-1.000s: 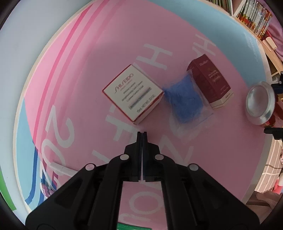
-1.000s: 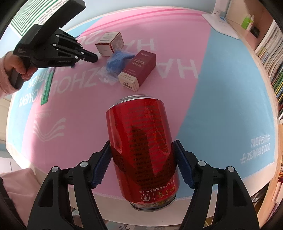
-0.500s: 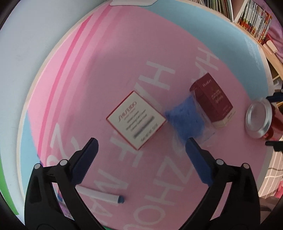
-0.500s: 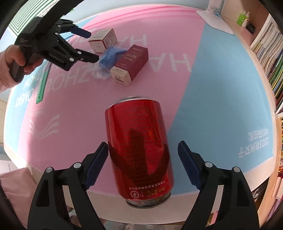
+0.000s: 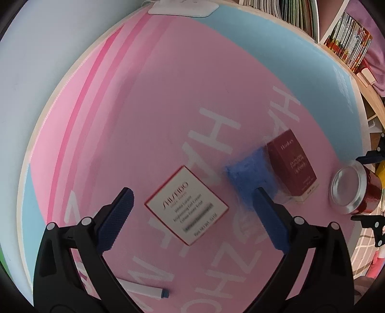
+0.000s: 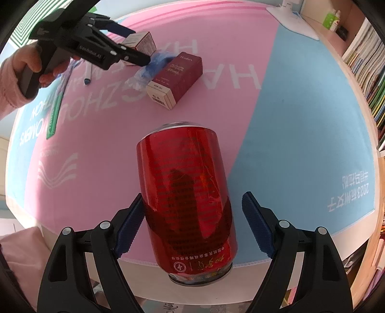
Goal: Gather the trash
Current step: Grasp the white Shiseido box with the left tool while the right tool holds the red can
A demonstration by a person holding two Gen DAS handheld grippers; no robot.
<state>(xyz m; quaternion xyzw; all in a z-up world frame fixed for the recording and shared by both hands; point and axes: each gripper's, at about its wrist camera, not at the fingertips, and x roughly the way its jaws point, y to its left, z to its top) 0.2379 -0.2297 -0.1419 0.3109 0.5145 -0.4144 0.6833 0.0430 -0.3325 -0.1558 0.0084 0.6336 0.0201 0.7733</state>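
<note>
A white Shiseido box (image 5: 186,204) lies on the pink mat, between the wide-open fingers of my left gripper (image 5: 191,201), which hovers above it. A blue crumpled bag in clear plastic (image 5: 249,177) lies right of it, against a dark red box (image 5: 292,163). A red can (image 6: 186,195) stands near the table's front edge between the open fingers of my right gripper (image 6: 193,214); the left pad touches it, the right pad is apart. The can also shows in the left wrist view (image 5: 353,190). The left gripper shows in the right wrist view (image 6: 134,45).
A white marker with a blue cap (image 5: 144,290) lies near the left gripper's base. A green ruler (image 6: 55,110) lies at the mat's left. Bookshelves (image 6: 365,55) stand to the right. A white item (image 5: 182,7) lies at the far edge.
My left gripper went from shut to wide open and moved over the white box. My right gripper opened off the red can, which now stands free.
</note>
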